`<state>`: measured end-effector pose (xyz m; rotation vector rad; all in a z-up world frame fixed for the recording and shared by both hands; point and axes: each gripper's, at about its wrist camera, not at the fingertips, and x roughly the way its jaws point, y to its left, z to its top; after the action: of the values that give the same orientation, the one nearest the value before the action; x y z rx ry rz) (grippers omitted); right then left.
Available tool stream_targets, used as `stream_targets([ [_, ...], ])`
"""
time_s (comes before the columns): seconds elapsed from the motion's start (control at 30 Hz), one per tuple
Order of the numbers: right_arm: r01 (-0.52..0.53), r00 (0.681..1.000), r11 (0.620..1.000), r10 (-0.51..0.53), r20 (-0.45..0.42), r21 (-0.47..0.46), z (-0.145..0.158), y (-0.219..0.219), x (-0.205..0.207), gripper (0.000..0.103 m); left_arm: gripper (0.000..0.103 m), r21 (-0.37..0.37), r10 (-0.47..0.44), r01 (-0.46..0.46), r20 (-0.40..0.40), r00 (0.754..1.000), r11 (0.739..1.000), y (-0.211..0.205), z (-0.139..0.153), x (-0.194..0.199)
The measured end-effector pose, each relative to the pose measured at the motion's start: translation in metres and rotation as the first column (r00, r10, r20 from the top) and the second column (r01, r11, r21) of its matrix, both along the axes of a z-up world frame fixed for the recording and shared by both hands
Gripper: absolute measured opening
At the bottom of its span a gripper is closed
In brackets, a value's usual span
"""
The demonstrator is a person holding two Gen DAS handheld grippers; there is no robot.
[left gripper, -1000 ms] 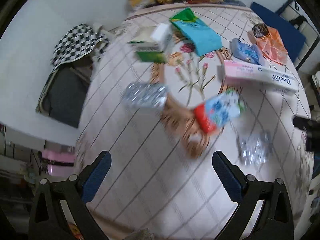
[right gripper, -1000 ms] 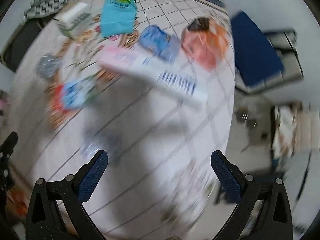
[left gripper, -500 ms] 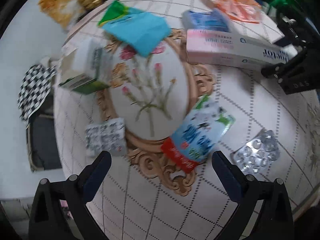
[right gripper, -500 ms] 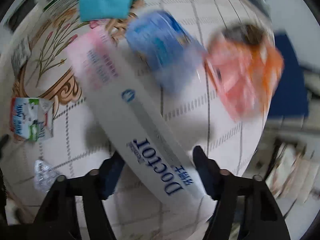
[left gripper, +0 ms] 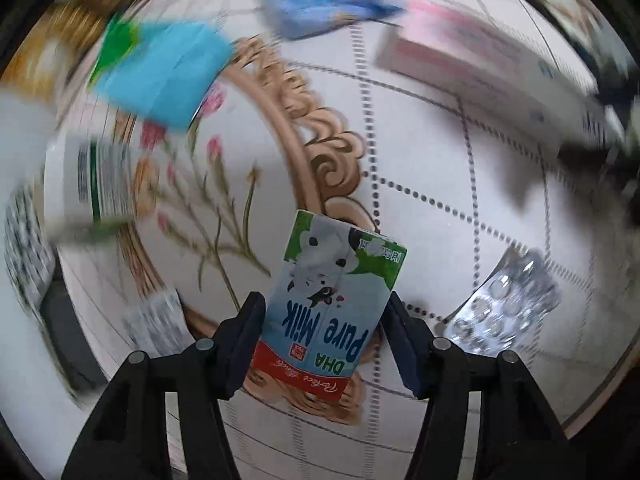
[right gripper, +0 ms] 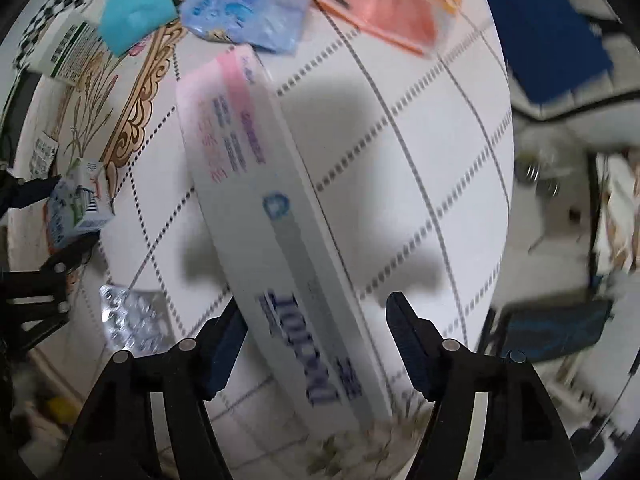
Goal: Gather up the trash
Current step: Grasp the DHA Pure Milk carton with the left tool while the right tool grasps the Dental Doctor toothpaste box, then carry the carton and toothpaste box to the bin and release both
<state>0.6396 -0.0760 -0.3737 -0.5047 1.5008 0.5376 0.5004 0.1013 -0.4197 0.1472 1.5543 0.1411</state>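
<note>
A blue and white milk carton (left gripper: 332, 304) lies on the round patterned table (left gripper: 432, 184). My left gripper (left gripper: 324, 316) has its two fingers against the carton's sides and is shut on it. The carton also shows in the right wrist view (right gripper: 80, 204). A long pink and white toothpaste box (right gripper: 276, 216) lies between the fingers of my right gripper (right gripper: 316, 324). The left finger is close to the box and the right finger stands apart from it, so that gripper is open around it. The box also shows in the left wrist view (left gripper: 488, 68).
A silver blister pack (left gripper: 508, 304) lies right of the carton, and shows in the right wrist view (right gripper: 132, 320). Farther back lie a turquoise packet (left gripper: 160, 68), a blue wrapper (right gripper: 244, 8), an orange bag (right gripper: 392, 0) and a green and white box (right gripper: 64, 48). The table edge is near.
My left gripper has come down onto the milk carton and closed on it. My right gripper has moved farther along the toothpaste box, which now lies deeper between its fingers.
</note>
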Motion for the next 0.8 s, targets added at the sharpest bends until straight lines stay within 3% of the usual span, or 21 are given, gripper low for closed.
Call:
stream_targets([
  [0.03,-0.007,1.0,1.0,0.007,0.011,0.003,-0.001,0.003,0.0,0.062,0.056,-0.029,0.08,-0.08,0.003,0.997,0.996,0.006,0.002,-0.003],
  [0.07,0.003,1.0,1.0,-0.003,0.006,0.015,-0.003,0.004,0.001,0.057,0.056,-0.073,0.237,-0.237,-0.014,0.971,0.969,0.018,0.003,-0.012],
  [0.1,0.032,0.999,0.999,-0.032,0.0,0.018,-0.004,0.003,-0.001,0.057,0.056,-0.105,0.338,-0.34,-0.036,0.94,0.934,0.025,0.002,-0.021],
  [0.13,0.071,0.997,0.997,-0.07,-0.019,0.019,-0.005,-0.002,-0.003,0.057,0.056,-0.139,0.431,-0.435,-0.056,0.901,0.89,0.032,0.001,-0.031],
  [0.17,0.118,0.991,0.993,-0.116,-0.059,0.029,-0.006,-0.007,-0.004,0.057,0.056,-0.179,0.556,-0.559,-0.073,0.828,0.81,0.039,0.0,-0.049],
  [0.23,0.226,0.959,0.973,-0.215,-0.184,0.043,-0.012,-0.025,-0.011,0.056,0.056,-0.237,0.651,-0.654,-0.1,0.752,0.719,0.043,-0.003,-0.068],
  [0.3,0.252,0.944,0.966,-0.235,-0.233,0.048,-0.014,-0.031,-0.016,0.057,0.056,-0.304,0.726,-0.728,-0.144,0.672,0.614,0.046,-0.012,-0.085],
  [0.37,0.235,0.947,0.971,-0.218,-0.237,0.044,-0.016,-0.03,-0.02,0.057,0.057,-0.307,0.73,-0.719,-0.102,0.676,0.623,0.042,-0.01,-0.087],
  [0.5,0.132,0.988,0.991,-0.133,-0.074,-0.01,-0.015,-0.011,-0.02,0.058,0.057,-0.214,0.668,-0.656,-0.021,0.744,0.724,0.029,0.001,-0.074],
  [0.57,0.097,0.995,0.995,-0.098,-0.03,-0.029,-0.018,0.002,-0.018,0.058,0.056,-0.166,0.626,-0.615,0.016,0.78,0.771,0.018,0.006,-0.067],
  [0.63,0.076,0.997,0.996,-0.076,-0.015,-0.039,-0.021,0.009,-0.019,0.06,0.046,-0.159,0.605,-0.594,0.028,0.796,0.789,0.01,0.009,-0.064],
  [0.8,0.052,0.999,0.998,-0.052,0.007,-0.04,-0.021,0.015,-0.018,0.058,0.046,-0.146,0.594,-0.582,0.053,0.803,0.8,-0.015,0.017,-0.05],
])
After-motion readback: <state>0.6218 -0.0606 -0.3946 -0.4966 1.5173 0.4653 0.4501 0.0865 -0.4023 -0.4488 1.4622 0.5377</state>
